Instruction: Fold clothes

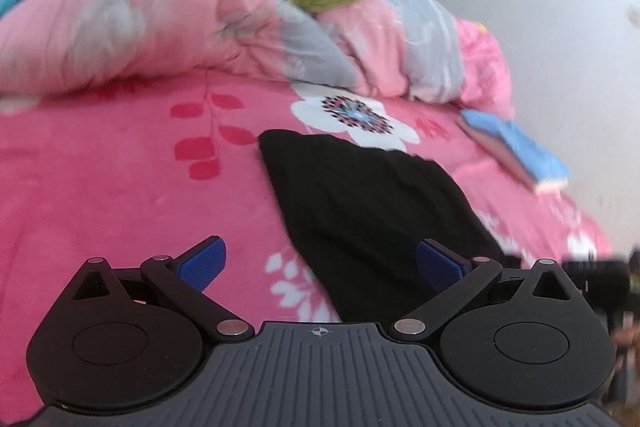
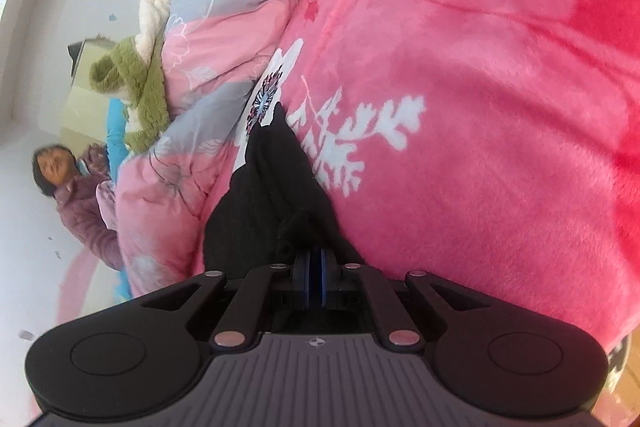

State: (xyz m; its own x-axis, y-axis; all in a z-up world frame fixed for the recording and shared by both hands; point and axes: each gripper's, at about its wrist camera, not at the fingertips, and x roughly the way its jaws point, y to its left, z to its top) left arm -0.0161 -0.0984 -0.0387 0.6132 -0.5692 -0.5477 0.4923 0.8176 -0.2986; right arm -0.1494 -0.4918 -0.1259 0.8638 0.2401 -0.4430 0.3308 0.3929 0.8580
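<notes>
A: Where is the black garment (image 1: 360,211) just now?

B: On the bed, on the pink floral blanket (image 1: 120,187). Its far tip lies against the white flower print (image 1: 356,117), and from there it widens and runs back toward both grippers. So its long axis goes from the flower to the near edge of the bed.

A: And the grippers?

B: The right gripper (image 2: 316,271) is clenched on the garment's near end; the blue pads are pressed together with black cloth bunched right in front of them. The left gripper (image 1: 320,263) is released, jaws wide apart, hovering over the blanket. Its right finger sits over the garment's near part, its left finger over bare blanket.

A: Which one is nearer the free cloth?

B: The left, I'd judge. The garment lies ahead of it and a little to its right, stretching away toward the flower.

A: How far is the folding?

B: Hard to say. It looks narrowed and rumpled, which fits either a fold underway or cloth being drawn out flat.
</notes>
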